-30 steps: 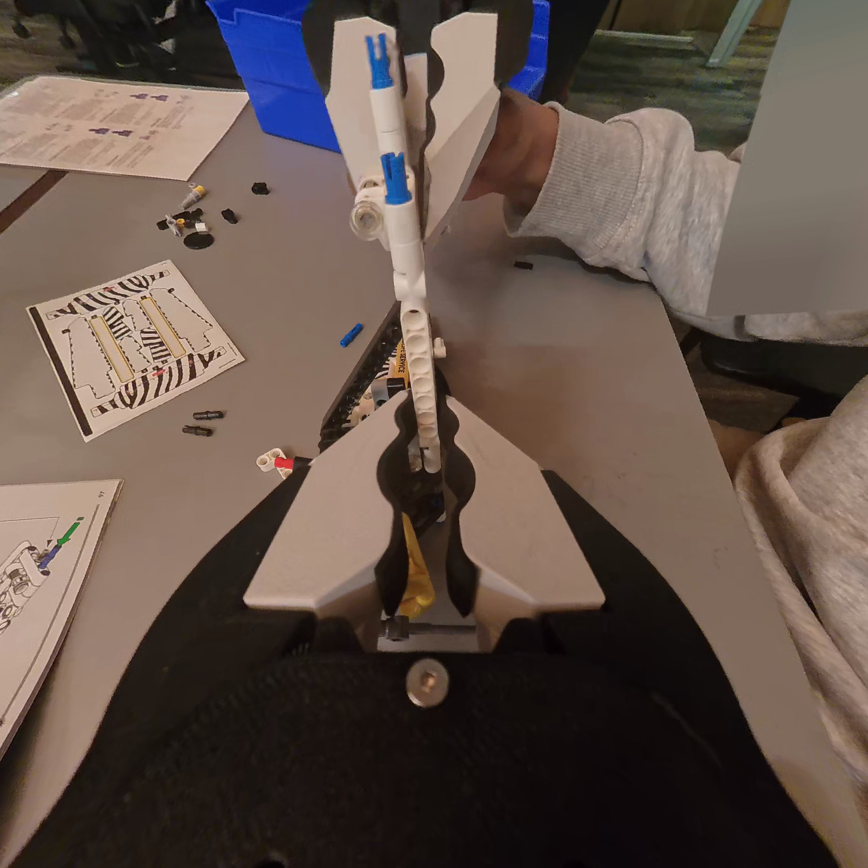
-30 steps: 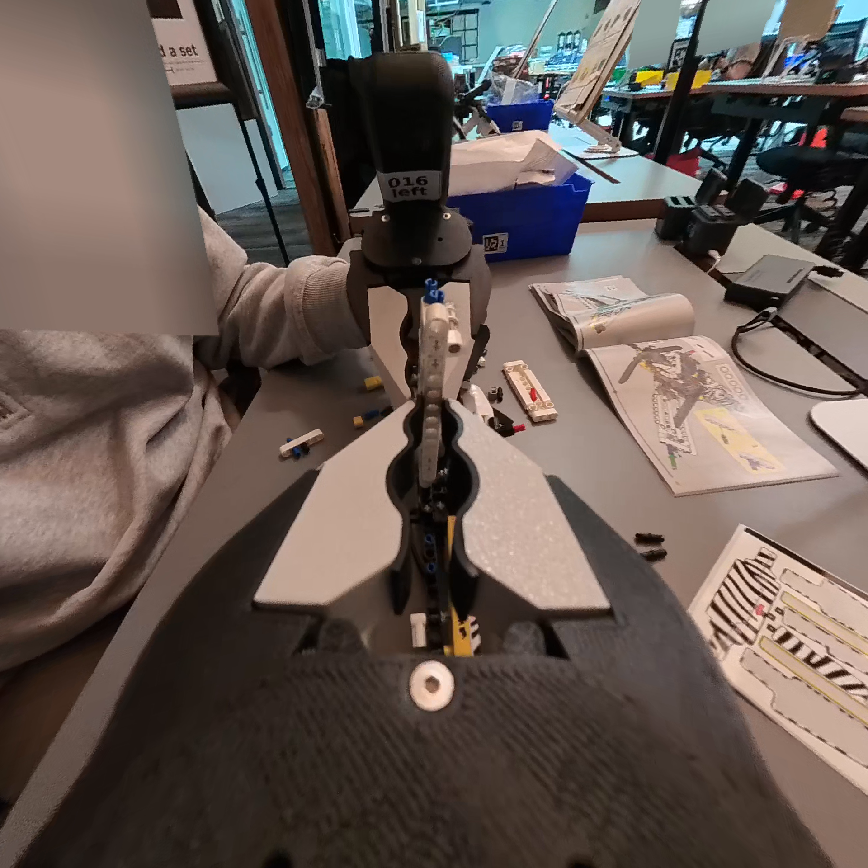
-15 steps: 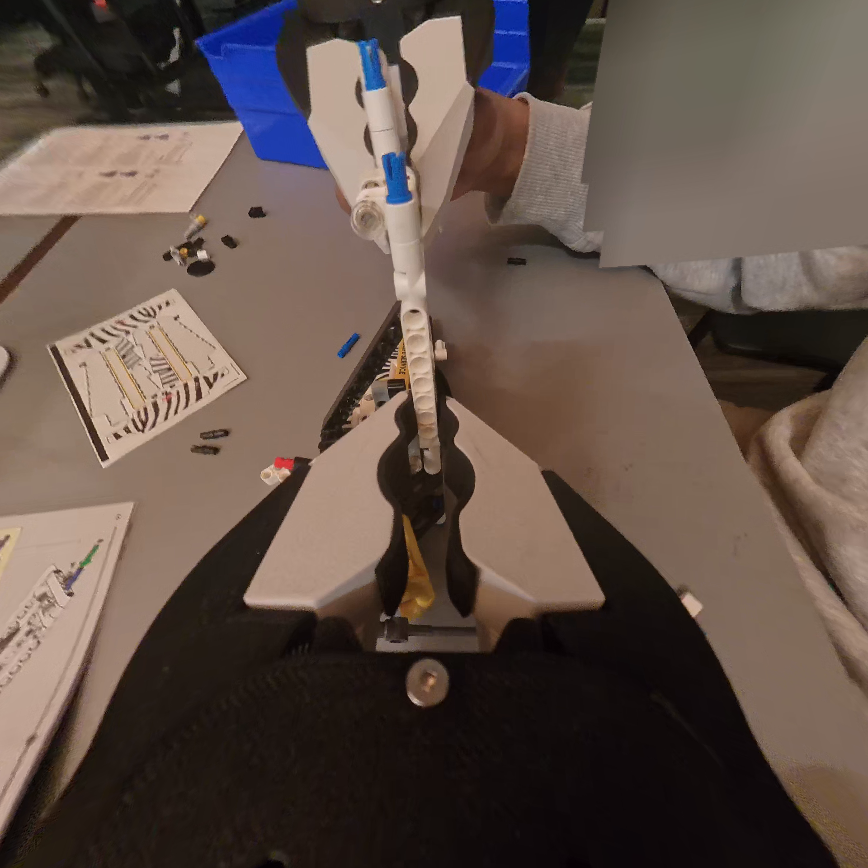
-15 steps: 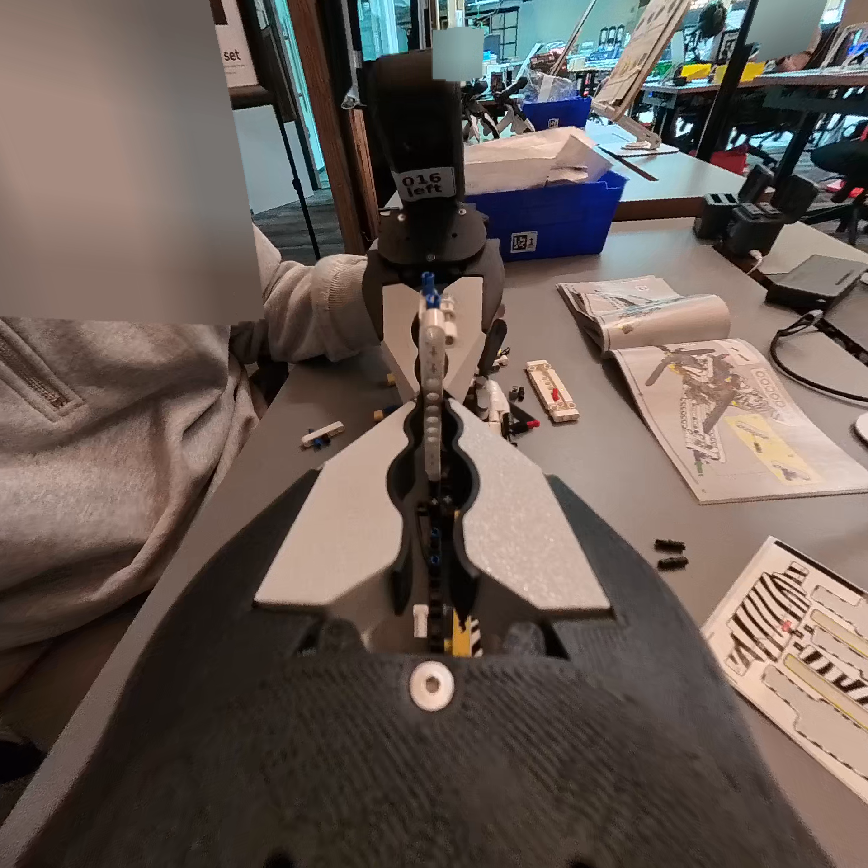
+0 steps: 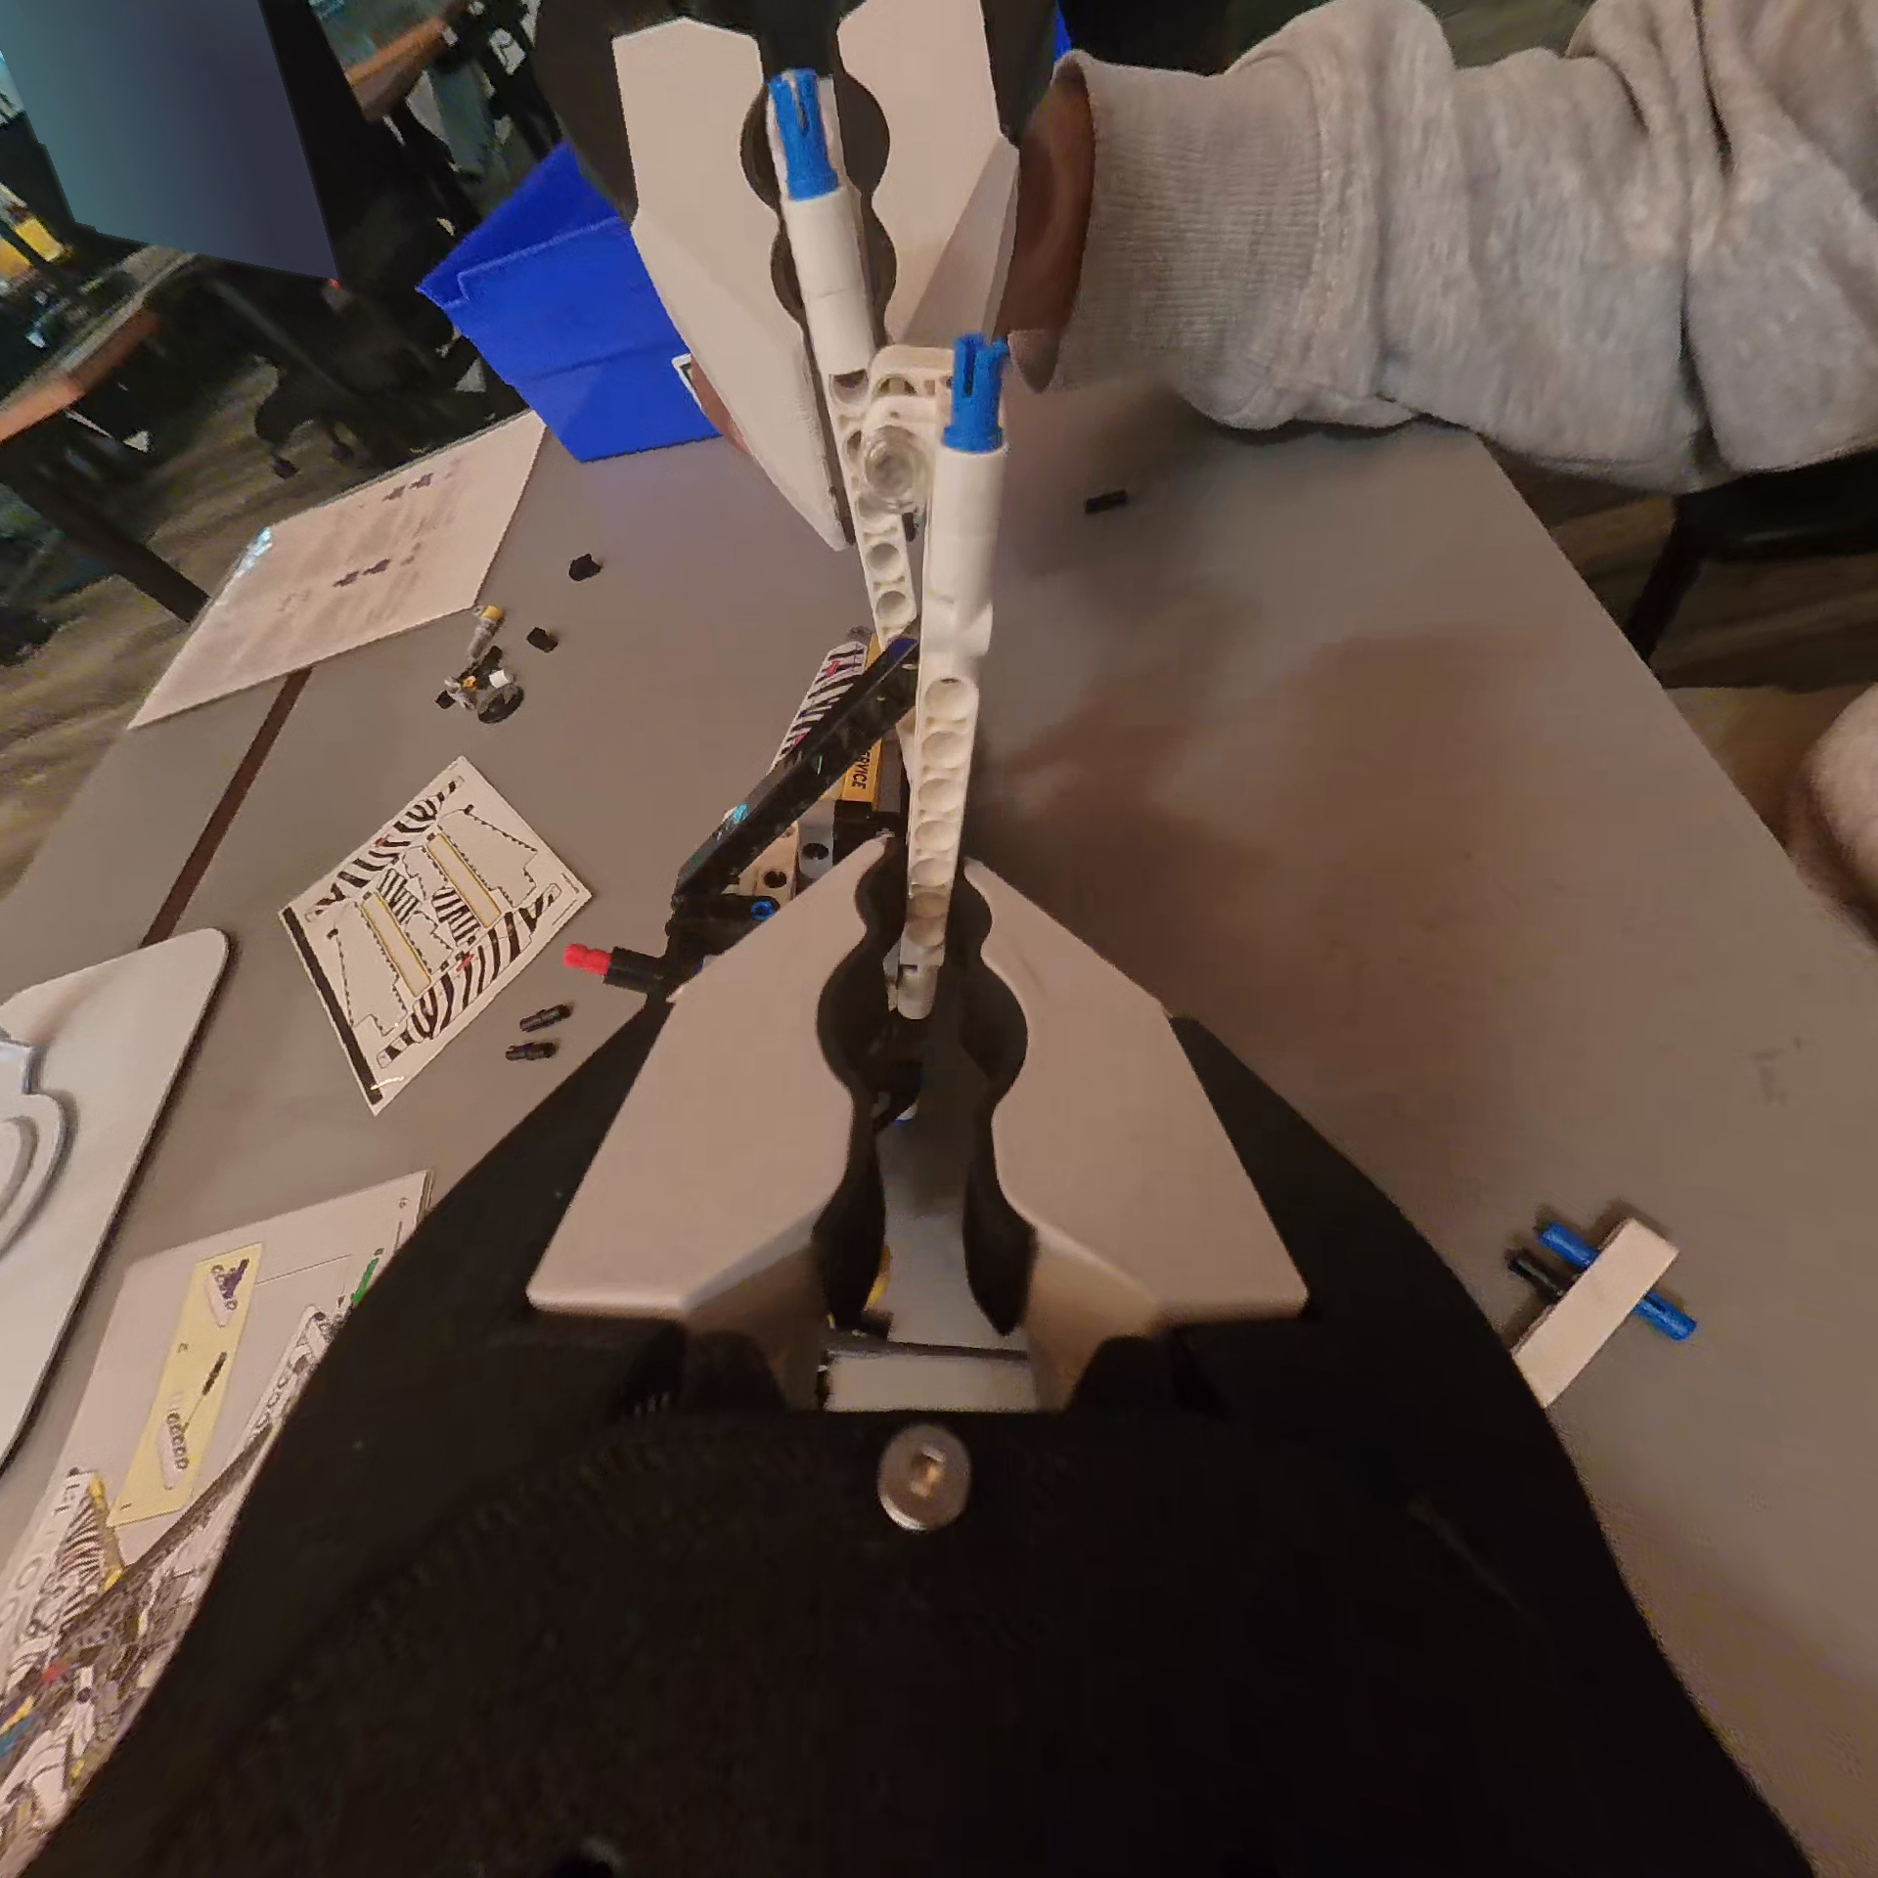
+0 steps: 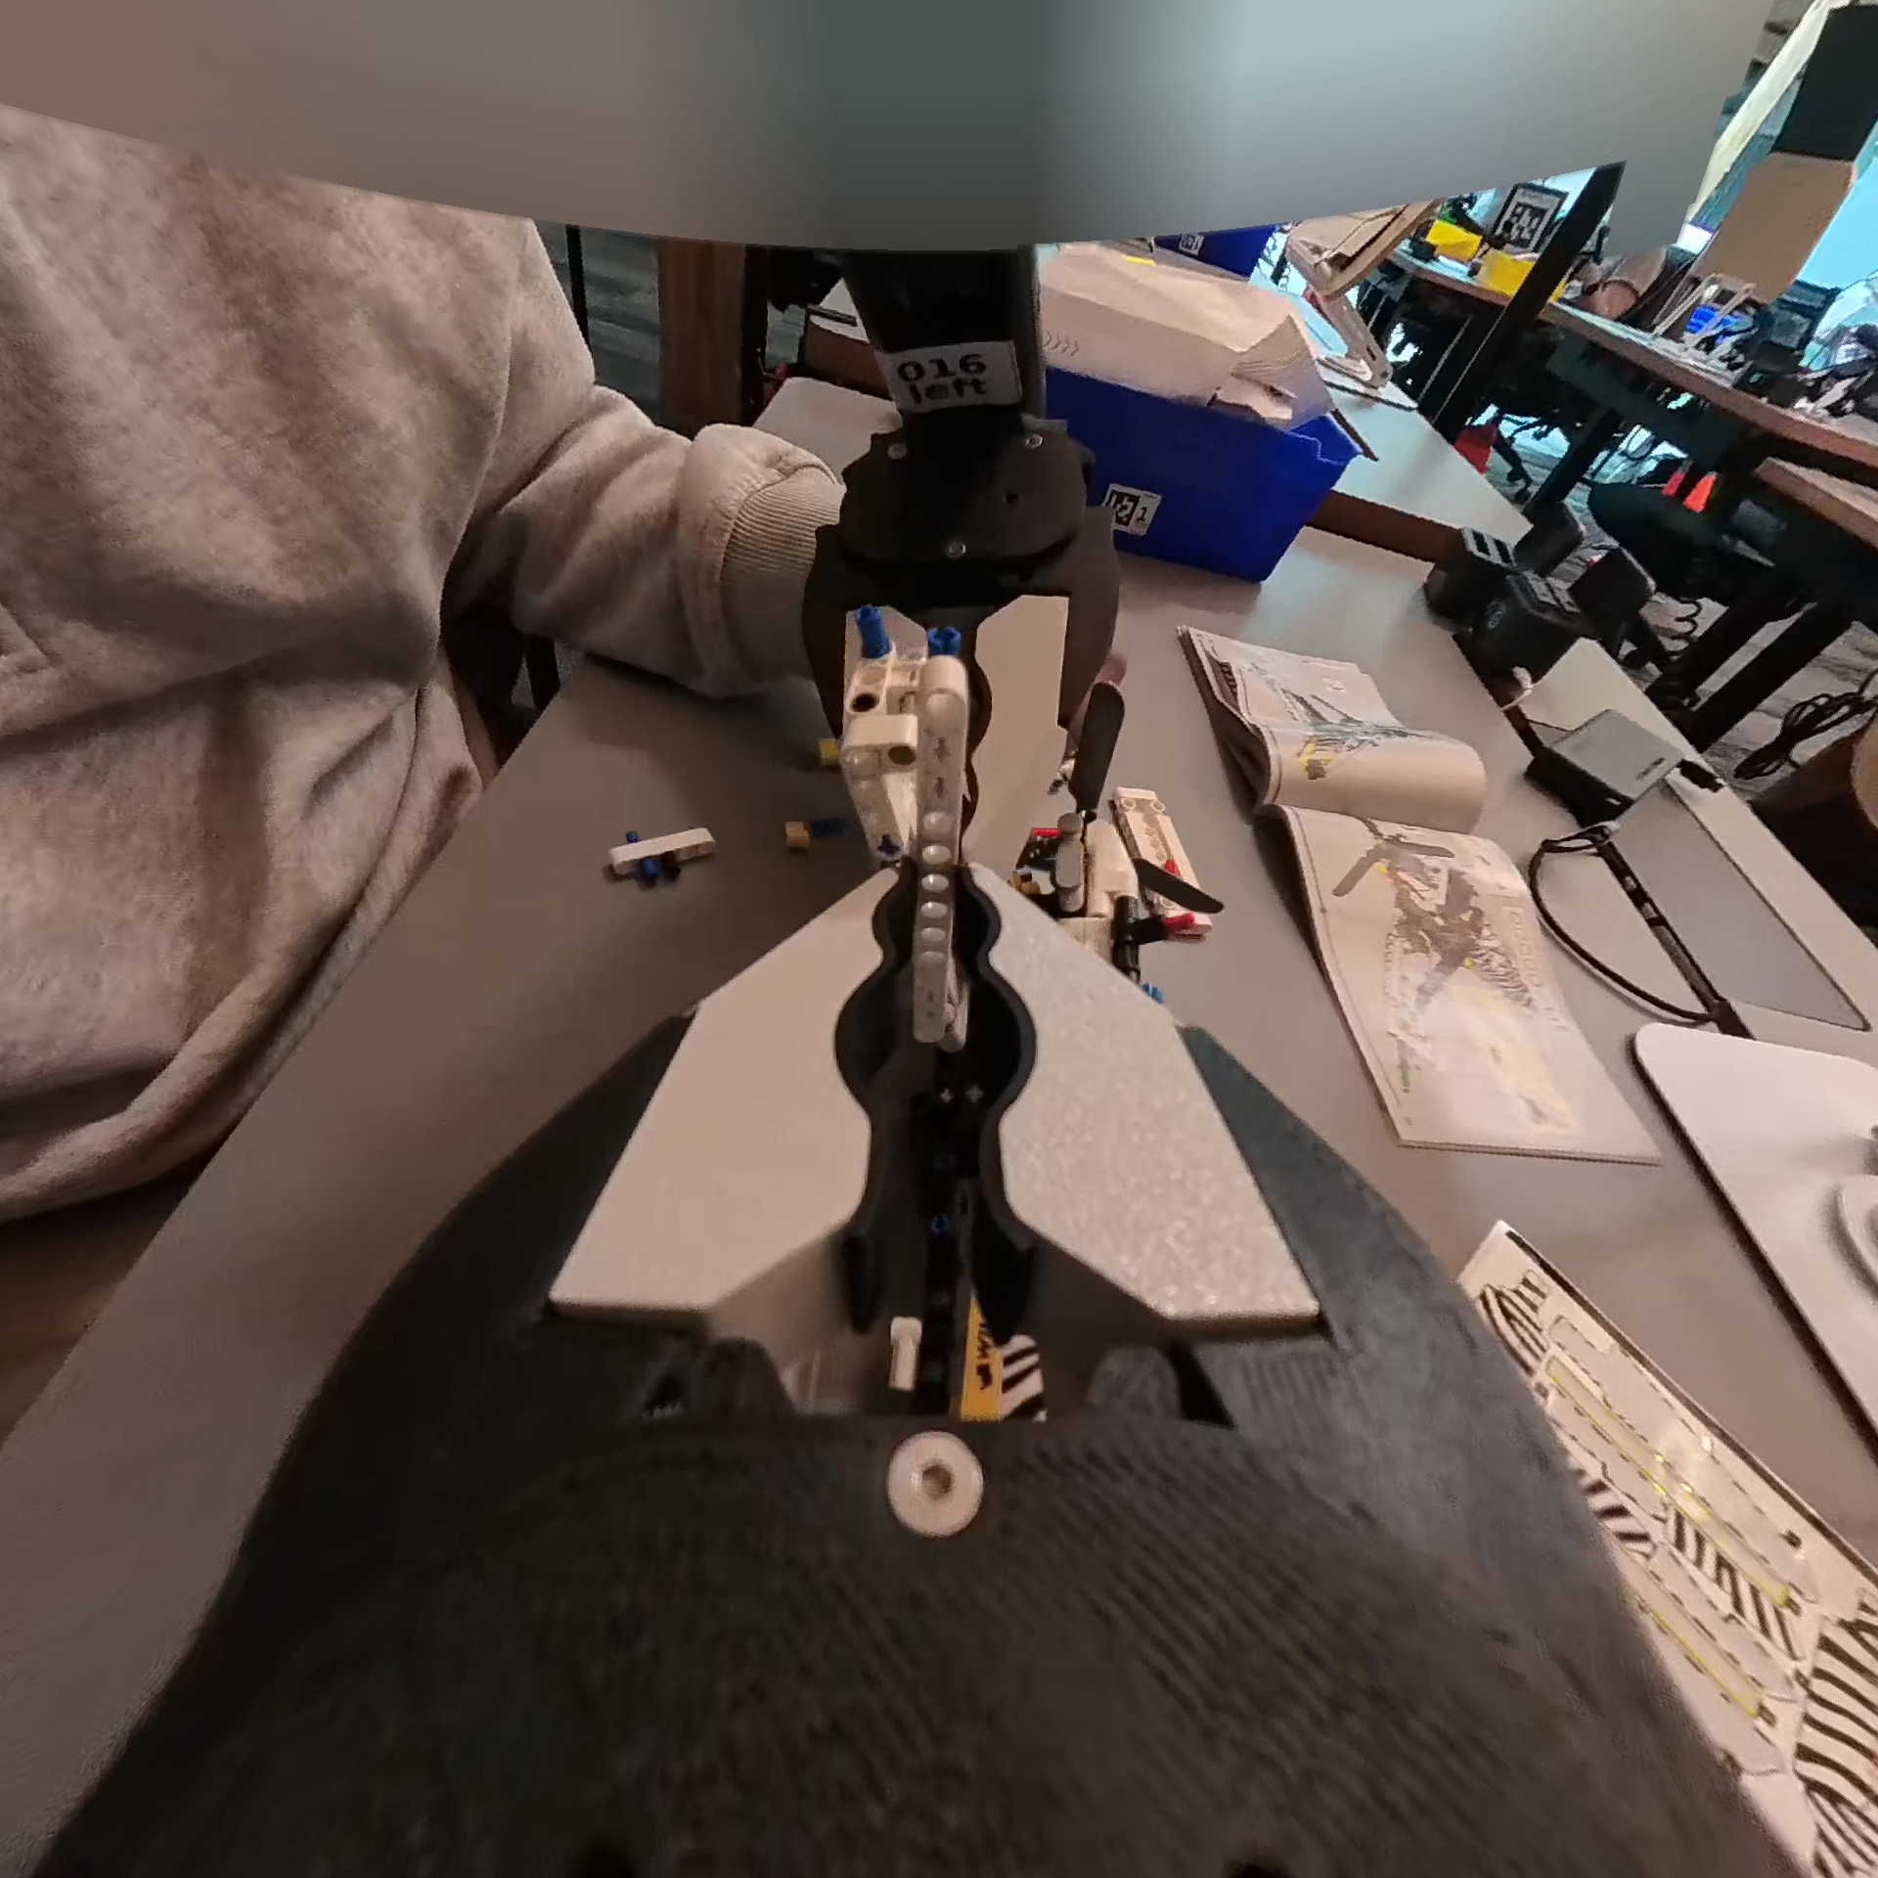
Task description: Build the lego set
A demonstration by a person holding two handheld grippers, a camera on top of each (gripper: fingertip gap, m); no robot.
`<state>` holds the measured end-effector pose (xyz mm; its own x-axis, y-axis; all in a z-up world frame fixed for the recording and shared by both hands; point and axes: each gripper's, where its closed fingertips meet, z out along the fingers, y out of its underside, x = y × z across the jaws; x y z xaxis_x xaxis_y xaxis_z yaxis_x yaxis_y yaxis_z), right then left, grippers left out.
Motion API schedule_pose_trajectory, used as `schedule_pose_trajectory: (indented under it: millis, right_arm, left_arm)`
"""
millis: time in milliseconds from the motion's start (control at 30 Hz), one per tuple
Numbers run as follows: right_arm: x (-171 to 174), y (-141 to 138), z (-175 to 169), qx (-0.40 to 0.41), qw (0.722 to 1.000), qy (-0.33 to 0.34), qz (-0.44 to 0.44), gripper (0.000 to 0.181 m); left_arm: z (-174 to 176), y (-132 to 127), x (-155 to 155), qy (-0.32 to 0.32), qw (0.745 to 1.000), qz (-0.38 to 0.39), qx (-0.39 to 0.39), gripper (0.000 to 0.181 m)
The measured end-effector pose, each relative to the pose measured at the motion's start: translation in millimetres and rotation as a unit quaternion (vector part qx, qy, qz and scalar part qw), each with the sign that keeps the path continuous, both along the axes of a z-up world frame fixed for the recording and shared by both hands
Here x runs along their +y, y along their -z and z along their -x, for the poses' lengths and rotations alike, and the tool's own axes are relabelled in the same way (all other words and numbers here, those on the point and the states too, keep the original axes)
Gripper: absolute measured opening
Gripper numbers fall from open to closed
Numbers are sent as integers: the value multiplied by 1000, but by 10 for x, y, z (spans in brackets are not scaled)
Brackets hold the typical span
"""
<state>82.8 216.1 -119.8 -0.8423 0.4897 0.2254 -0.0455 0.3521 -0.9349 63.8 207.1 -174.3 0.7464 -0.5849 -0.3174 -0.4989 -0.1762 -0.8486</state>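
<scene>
My left gripper (image 5: 920,874) is shut on the lower end of a white holed beam (image 5: 940,732) with a blue pin (image 5: 976,391) at its top. My right gripper (image 5: 854,407) faces it from above, shut on a second white beam (image 5: 828,254) with a blue pin. The beams meet at a white connector (image 5: 894,427). In the right wrist view my right gripper (image 6: 935,884) grips its beam (image 6: 930,955) in front of the left gripper (image 6: 940,813). A black model with striped stickers (image 5: 803,783) lies on the table below; it also shows in the right wrist view (image 6: 1098,874).
Grey table with a blue bin (image 6: 1199,478) at the back, an open instruction booklet (image 6: 1423,965), a zebra sticker sheet (image 5: 427,925), loose black pins (image 5: 534,1031), and a white plate across blue pins (image 5: 1585,1311). A person's grey sleeve (image 5: 1423,254) is close by. Spacing between my two grippers at the tips: around 6 centimetres.
Both views have swung round. The two beams, seen in line before, now show side by side with their blue-pin ends apart. Both grips are unchanged.
</scene>
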Motion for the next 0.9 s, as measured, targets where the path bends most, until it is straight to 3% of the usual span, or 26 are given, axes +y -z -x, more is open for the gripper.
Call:
schedule_pose_trajectory:
  millis: [333,900]
  right_arm:
    - [-67,15,-42,101,992,10,-71,6]
    - [-31,-10,-3,102,994,18,-33,6]
  left_arm:
    - [51,-10,-15,-5,999,-2,-37,5]
    - [86,-22,1,-11,998,4,-58,5]
